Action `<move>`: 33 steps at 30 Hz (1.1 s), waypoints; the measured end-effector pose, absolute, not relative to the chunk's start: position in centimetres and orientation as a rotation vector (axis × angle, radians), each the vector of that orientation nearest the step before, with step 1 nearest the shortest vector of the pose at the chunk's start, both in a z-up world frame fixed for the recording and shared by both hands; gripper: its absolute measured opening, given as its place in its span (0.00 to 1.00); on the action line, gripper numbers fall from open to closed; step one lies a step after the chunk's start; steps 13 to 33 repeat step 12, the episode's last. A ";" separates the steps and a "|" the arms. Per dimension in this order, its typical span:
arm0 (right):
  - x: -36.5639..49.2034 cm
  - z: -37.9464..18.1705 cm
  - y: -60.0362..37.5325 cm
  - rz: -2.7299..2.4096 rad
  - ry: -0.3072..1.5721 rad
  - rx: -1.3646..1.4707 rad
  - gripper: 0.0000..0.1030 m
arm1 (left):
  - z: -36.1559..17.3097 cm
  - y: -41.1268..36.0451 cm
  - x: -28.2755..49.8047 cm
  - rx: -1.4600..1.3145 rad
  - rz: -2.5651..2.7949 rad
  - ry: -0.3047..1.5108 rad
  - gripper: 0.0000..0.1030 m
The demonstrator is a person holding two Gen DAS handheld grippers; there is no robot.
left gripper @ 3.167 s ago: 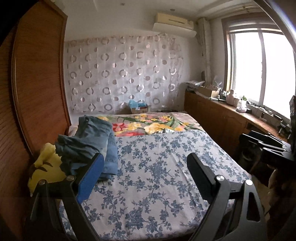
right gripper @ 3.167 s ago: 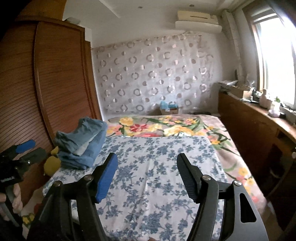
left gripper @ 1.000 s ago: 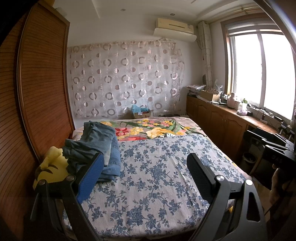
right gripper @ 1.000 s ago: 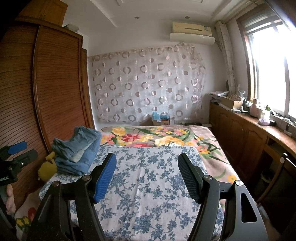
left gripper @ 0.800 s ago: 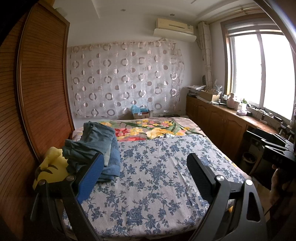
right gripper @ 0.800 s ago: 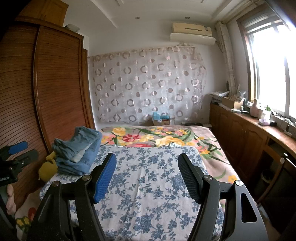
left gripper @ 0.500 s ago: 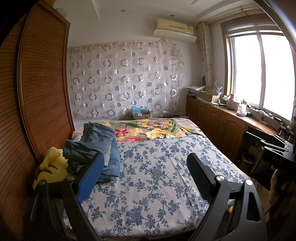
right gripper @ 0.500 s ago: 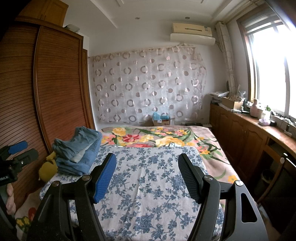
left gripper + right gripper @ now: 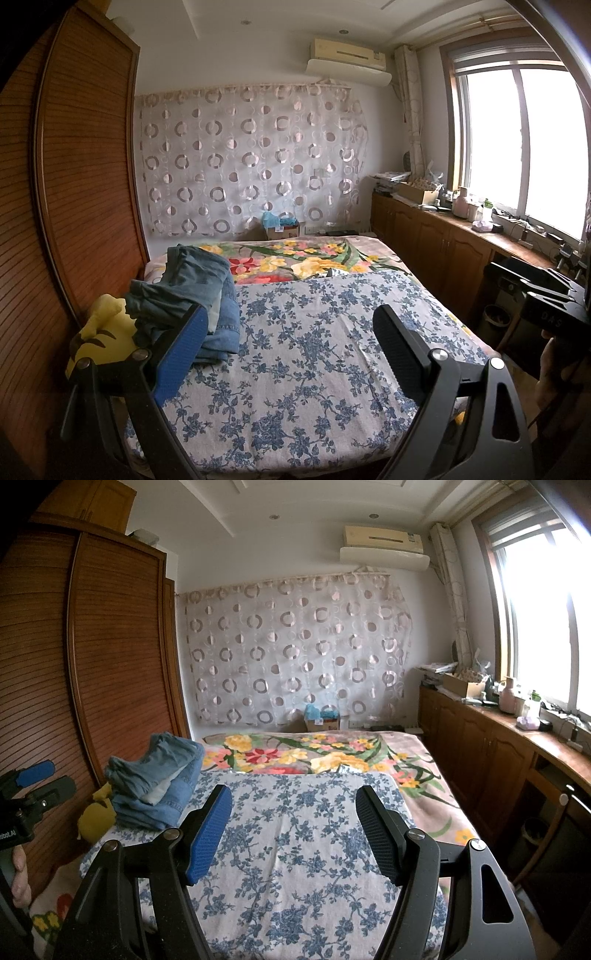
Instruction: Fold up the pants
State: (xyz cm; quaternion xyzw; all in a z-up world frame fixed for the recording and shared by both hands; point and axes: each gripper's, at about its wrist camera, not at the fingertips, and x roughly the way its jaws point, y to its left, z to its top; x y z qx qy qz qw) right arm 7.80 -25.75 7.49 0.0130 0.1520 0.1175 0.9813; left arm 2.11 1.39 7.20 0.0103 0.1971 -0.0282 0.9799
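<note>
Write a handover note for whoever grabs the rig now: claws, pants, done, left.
Left claw: open, empty, held above the blue-flowered sheet.
Right claw: open, empty, also over the sheet.
Pants: pile of blue denim pants on the bed's left edge by the brown slatted wardrobe, a yellow plush toy beside it.
Done: no pair laid out.
Left: pick a pair, spread it, fold.

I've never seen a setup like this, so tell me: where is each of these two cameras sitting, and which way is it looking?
Left wrist: on the left gripper, open, facing down the bed toward the curtain; the right gripper shows at the right edge.
Right wrist: on the right gripper, open, facing the same way; the left gripper and a hand show at left.
Shared: bed, stacked jeans, curtain, air conditioner.
</note>
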 end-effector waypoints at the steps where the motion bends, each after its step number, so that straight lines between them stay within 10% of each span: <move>1: 7.8 7.5 -25.7 0.237 0.306 0.026 0.70 | 7.2 1.4 2.1 0.020 -0.057 0.397 0.89; 33: 7.7 7.6 -25.6 0.237 0.307 0.028 0.70 | 7.2 1.4 2.1 0.021 -0.057 0.396 0.89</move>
